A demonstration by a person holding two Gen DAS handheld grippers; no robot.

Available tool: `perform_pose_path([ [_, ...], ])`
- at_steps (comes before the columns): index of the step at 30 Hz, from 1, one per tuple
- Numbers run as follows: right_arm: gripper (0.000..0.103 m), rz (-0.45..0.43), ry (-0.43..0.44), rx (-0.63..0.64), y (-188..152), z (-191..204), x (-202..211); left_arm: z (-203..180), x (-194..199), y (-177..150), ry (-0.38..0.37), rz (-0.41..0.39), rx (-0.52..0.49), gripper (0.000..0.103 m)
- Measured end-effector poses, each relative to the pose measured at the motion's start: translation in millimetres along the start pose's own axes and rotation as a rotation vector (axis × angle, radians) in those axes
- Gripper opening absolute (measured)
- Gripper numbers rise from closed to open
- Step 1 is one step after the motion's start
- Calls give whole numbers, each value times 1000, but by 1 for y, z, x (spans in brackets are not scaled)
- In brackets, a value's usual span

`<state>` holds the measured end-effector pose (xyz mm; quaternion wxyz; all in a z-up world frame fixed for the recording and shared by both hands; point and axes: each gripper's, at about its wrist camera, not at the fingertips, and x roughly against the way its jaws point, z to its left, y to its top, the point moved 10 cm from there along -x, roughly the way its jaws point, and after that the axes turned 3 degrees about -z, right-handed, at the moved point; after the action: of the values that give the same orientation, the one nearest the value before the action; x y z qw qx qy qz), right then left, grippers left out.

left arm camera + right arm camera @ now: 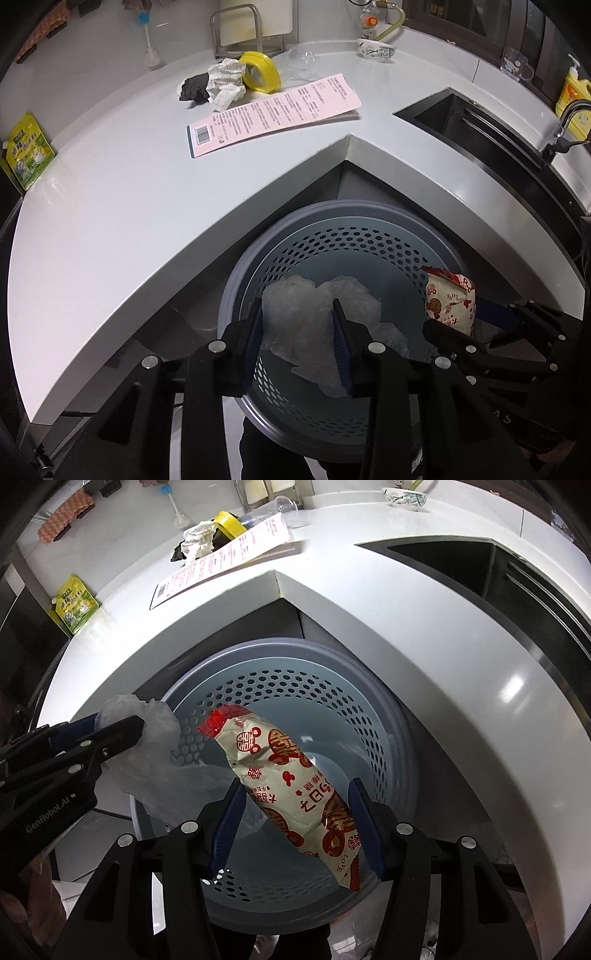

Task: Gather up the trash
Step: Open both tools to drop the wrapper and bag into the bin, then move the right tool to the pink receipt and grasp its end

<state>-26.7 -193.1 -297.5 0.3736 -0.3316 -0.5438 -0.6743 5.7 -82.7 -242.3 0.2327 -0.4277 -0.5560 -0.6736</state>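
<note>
The left gripper (299, 343) is gripping a clear plastic bag (321, 314); the right gripper (295, 834) is gripping a snack wrapper (291, 786) crosswise. The bin (369, 716) is lying directly below both jaws.

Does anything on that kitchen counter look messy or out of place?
Yes. A crumpled grid-patterned paper and a dark crumpled wad lie heaped beside a yellow tape roll on the white counter. A long pink printed slip lies askew nearby, and a clear plastic cup is tipped on its side.
</note>
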Motion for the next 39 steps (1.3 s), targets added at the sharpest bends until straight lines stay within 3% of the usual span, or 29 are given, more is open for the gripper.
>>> perform_pose_path([
  [7, 57, 7, 2, -11, 0, -2, -3, 3, -4, 0, 10, 9, 3, 42],
  [8, 58, 9, 1, -10, 1, -2, -4, 4, -4, 0, 14, 8, 4, 47],
  [10, 72, 14, -2, -10, 1, -2, -5, 7, -2, 1, 21, 2, 9, 56],
  [15, 74, 20, -6, -21, 3, -6, -4, 15, 2, 4, 43, -9, 22, 67],
  [39, 74, -23, 18, -47, 23, -10, 16, 27, 36, 27, 73, -54, 55, 78],
])
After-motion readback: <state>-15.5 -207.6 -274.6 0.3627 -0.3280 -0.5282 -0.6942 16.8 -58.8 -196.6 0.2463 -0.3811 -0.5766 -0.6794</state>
